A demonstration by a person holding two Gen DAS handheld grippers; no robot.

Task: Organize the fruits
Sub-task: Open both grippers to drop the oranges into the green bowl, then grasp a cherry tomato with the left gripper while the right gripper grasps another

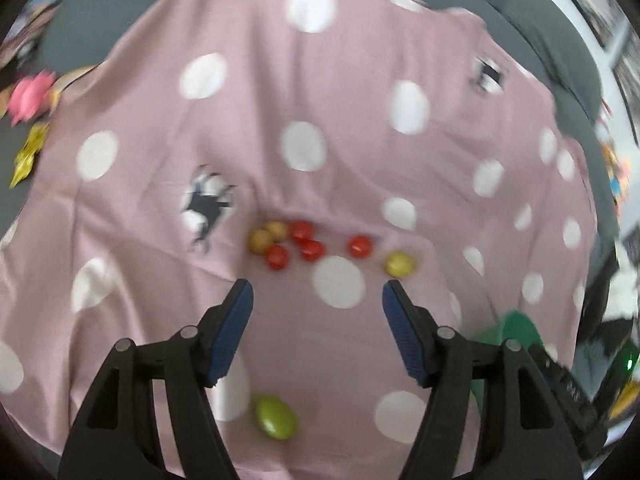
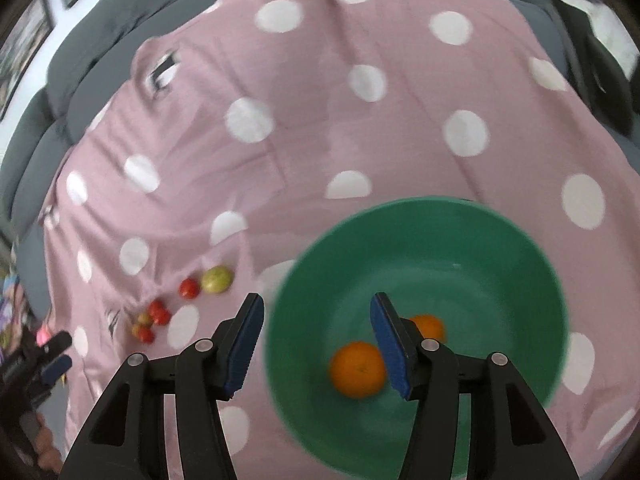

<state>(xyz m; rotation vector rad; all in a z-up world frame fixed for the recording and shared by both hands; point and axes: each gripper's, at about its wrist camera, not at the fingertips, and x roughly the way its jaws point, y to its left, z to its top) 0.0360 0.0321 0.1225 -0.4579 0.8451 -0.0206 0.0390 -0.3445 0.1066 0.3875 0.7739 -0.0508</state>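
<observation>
Currently: left gripper, jaws apart, empty, over pink cloth. Green fruit lies nearest, beneath it; red and yellow fruits cluster just beyond. Right gripper, jaws apart, empty, over bowl rim; two oranges inside. Advice: pinch one fruit gently; cloth folds may roll it. Beyond: pink toy, gold wrapper, off-cloth, no obstruction.

Wrinkled cloth — matt, glossy plastic bowl
</observation>
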